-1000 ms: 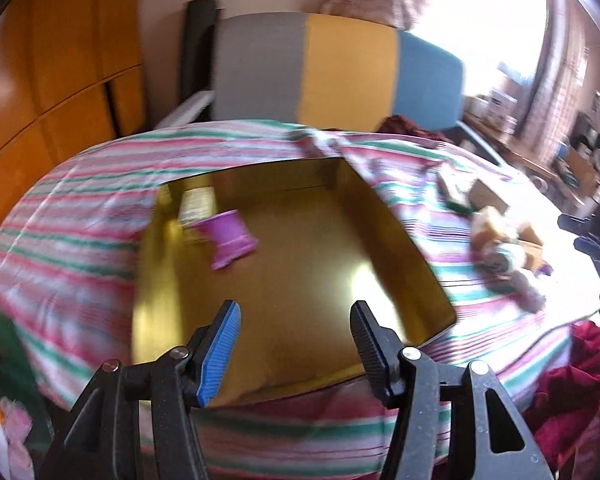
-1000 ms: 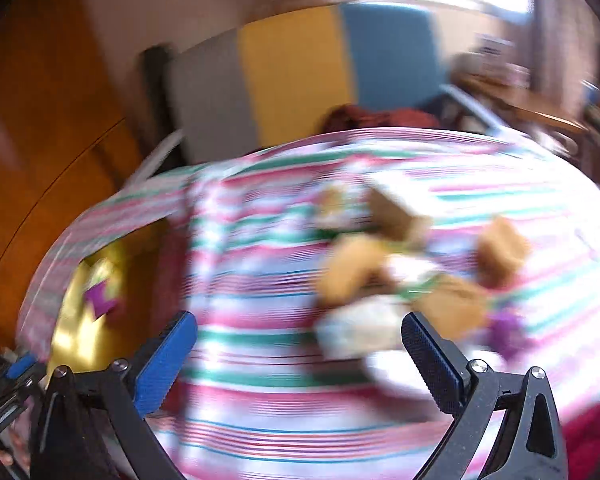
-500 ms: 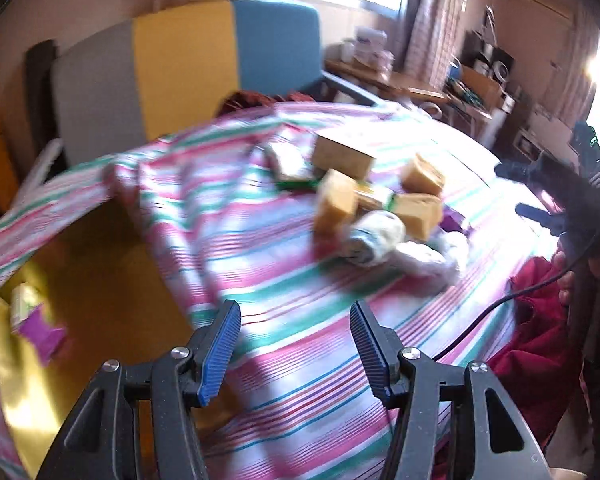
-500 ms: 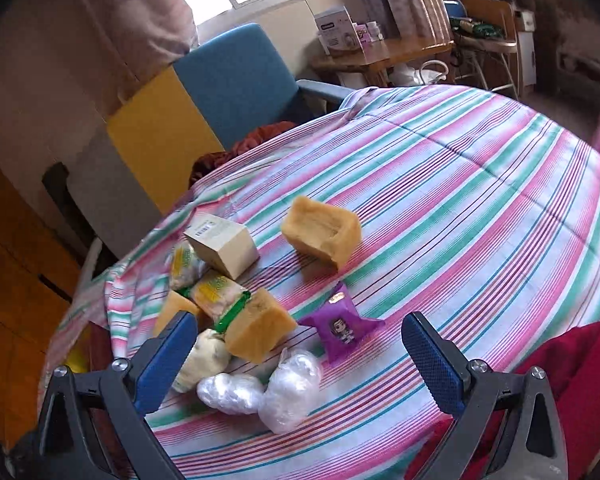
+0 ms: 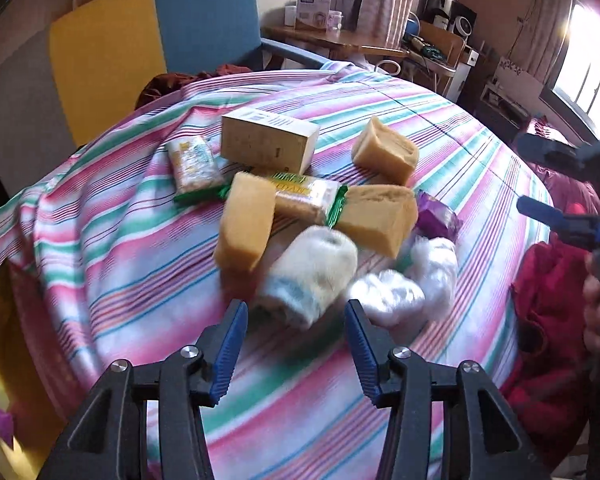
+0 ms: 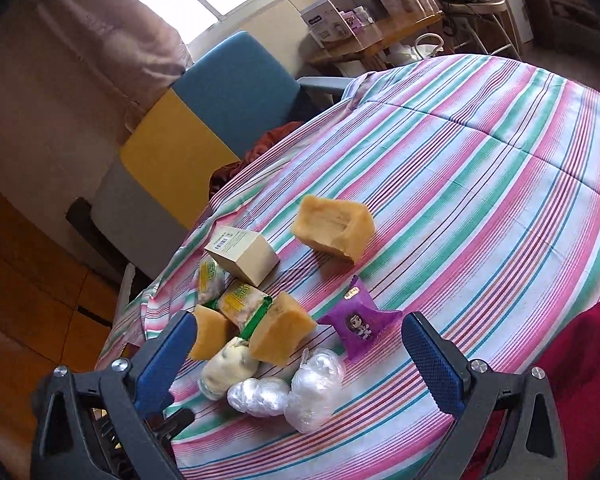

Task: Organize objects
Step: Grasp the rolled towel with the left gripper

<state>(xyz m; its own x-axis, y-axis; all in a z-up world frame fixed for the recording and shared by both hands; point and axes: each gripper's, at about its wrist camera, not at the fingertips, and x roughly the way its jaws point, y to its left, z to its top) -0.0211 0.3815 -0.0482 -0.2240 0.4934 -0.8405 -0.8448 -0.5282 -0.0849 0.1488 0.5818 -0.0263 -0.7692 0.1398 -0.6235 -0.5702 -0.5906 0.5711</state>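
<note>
Left tongs (image 5: 296, 320) held wide open and empty, low over the striped cloth (image 5: 112, 248) that covers the surface, with the blue pads aimed at a pale wrapped roll (image 5: 312, 276) lying just ahead of them. Right tongs (image 6: 300, 344) likewise spread wide and empty, framing the same heap of objects from the opposite side.

The heap is described relative to the cardboard box (image 5: 268, 140), which lies at its far edge. Left of the box: a small green-edged snack packet (image 5: 194, 168). Right of the box, set slightly apart: a tan sponge-like block (image 5: 384, 154). Just nearer than the box: a second green snack packet (image 5: 304, 196) resting across two further tan blocks, one on the left (image 5: 244, 228) and one on the right (image 5: 376, 218). Beyond the right block, further from the box: a purple sachet (image 6: 358, 324), and nearer the tongs two clear crinkled plastic bundles (image 6: 288, 392), touching each other and lying beside the roll.

A blue, yellow and grey chair back (image 6: 204, 120) stands behind the surface.
</note>
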